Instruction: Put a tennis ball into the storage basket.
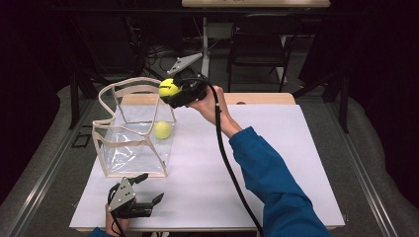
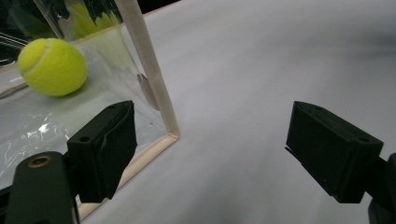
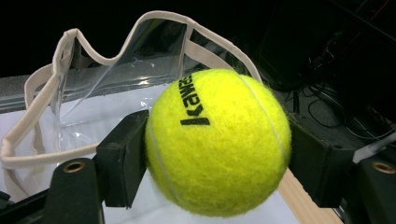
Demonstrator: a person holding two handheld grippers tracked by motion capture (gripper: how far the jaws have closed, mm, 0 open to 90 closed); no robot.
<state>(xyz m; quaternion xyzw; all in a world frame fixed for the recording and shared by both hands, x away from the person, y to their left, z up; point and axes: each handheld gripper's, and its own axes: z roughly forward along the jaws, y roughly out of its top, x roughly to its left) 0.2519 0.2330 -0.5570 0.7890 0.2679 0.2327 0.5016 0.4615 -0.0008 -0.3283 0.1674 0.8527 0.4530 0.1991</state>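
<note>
A clear plastic bag [image 1: 133, 143] with cream trim stands open on the white table [image 1: 276, 163], left of centre. One yellow tennis ball [image 1: 162, 130] lies inside it, seen through the wall as the ball [image 2: 52, 66]. My right gripper [image 1: 174, 92] hangs above the bag's far right rim, shut on a second tennis ball [image 1: 168, 88]; that ball [image 3: 218, 142] sits squeezed between both black pads, with the bag's mouth [image 3: 116, 60] behind it. My left gripper [image 1: 148, 190] rests low near the table's front edge, open and empty, its jaws [image 2: 210, 149] pointing past the bag's near corner [image 2: 170, 135].
Bare white tabletop spreads right of the bag and in front of it. A wooden strip [image 1: 262, 98] edges the table's far side. Behind it stand a chair [image 1: 259, 44] and cables on the dark floor.
</note>
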